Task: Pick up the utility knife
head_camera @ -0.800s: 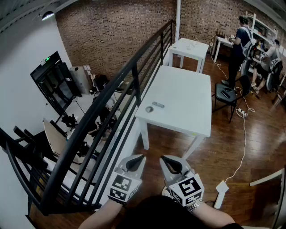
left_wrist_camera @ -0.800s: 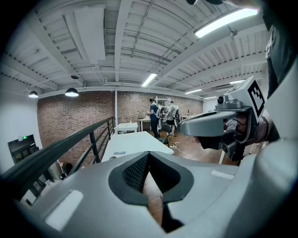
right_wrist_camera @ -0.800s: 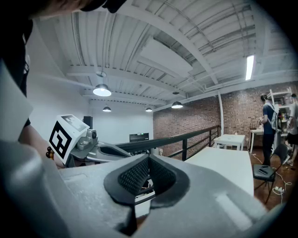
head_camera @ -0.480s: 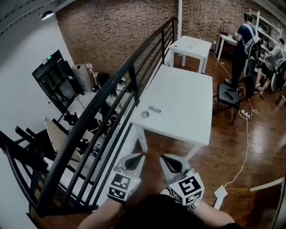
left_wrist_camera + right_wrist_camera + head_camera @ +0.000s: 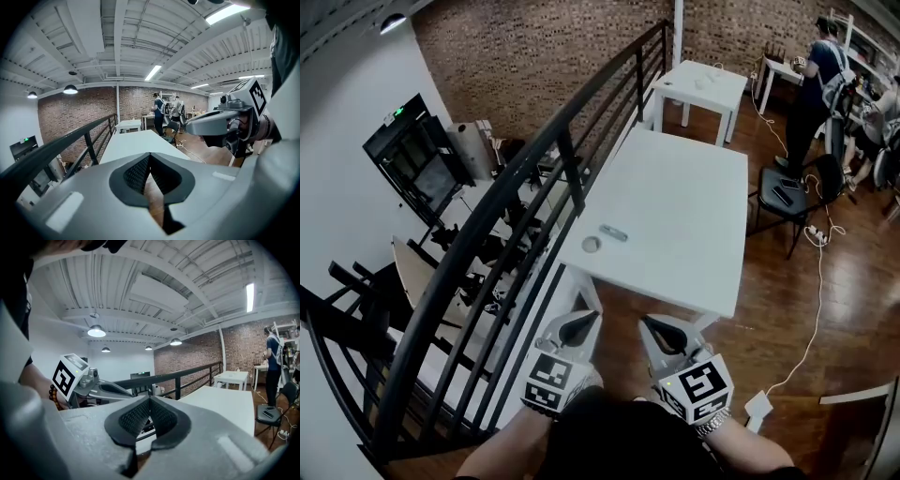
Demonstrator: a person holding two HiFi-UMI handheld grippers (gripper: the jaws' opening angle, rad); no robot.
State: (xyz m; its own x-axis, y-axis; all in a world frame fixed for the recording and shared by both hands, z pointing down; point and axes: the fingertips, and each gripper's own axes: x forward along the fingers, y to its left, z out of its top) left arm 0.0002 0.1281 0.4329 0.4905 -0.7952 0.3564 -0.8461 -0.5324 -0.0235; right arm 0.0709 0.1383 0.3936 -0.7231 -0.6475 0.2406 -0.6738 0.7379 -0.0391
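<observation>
Two grippers held low near the white desk [image 5: 694, 216], left gripper [image 5: 578, 323] fingers clenched on nothing, right gripper [image 5: 658, 328] fingers clenched on nothing, utility knife [image 5: 614, 233] lying on the desk near its railing-side edge, small round thing [image 5: 592, 245] just beside the knife

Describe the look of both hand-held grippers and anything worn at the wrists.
Both the left gripper and the right gripper have light grey, rounded shells tapering to a point, with black ribbed pads inside. Each carries a white cube with black square markers. A beaded bracelet shows on the left wrist, a metal band on the right.
</observation>
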